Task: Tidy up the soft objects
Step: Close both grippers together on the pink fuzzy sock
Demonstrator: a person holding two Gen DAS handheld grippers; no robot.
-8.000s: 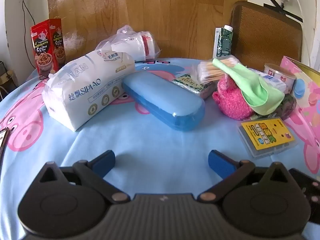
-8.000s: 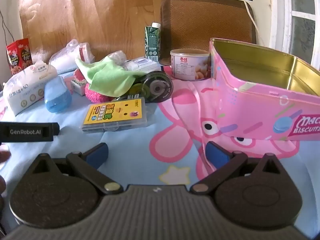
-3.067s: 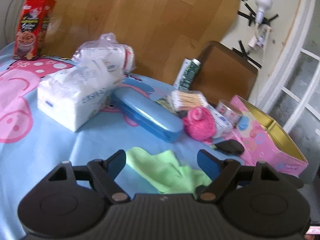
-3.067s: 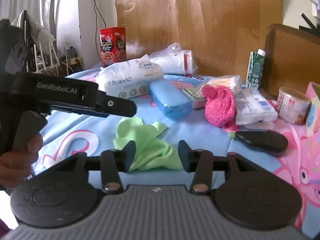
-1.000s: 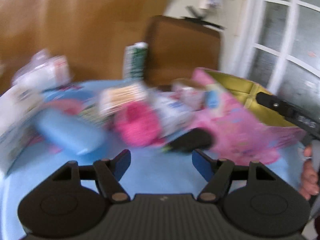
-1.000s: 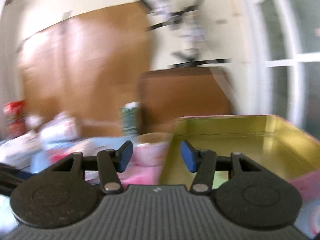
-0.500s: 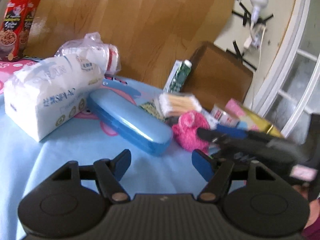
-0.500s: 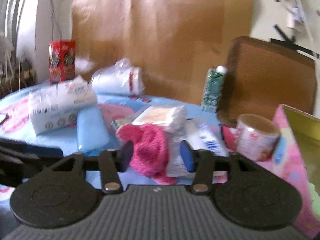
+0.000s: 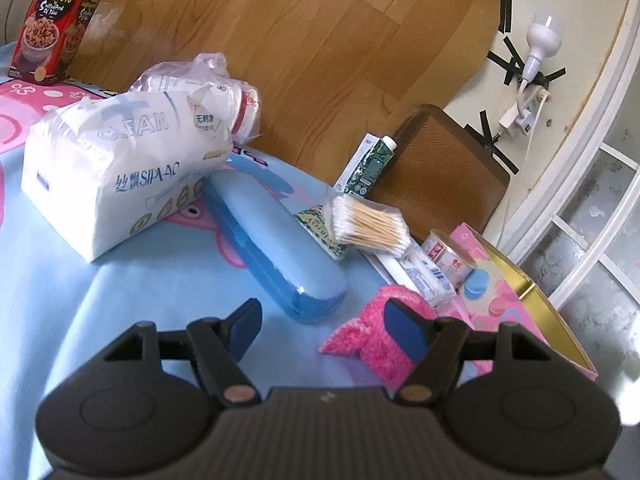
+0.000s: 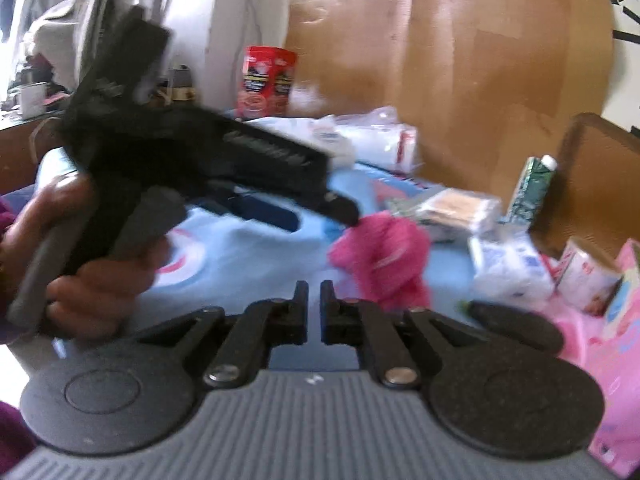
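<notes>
A fuzzy pink sock (image 9: 360, 344) lies on the blue tablecloth (image 9: 160, 280). My left gripper (image 9: 324, 326) is open just in front of it. Its right finger (image 9: 404, 334) covers part of the sock, and most of the sock lies off to that side. In the right wrist view a hand holds the left gripper (image 10: 316, 214), whose upper tip reaches the pink sock (image 10: 384, 248); I cannot tell whether it touches. My right gripper (image 10: 314, 292) hangs nearer the camera. Its jaws are closing to a thin gap with nothing between them.
A white tissue pack (image 9: 120, 168), a blue case (image 9: 276, 248), cotton swabs (image 9: 368, 224), a can (image 9: 448, 256) and a green carton (image 9: 372, 164) crowd the far side. The open pink tin (image 9: 520, 300) stands at the right. A black oval item (image 10: 516, 328) lies beside the sock.
My right gripper swung left from above the tin to the table's middle, and its jaws closed down. My left gripper drew nearer the pink sock. The right gripper has left the left wrist view.
</notes>
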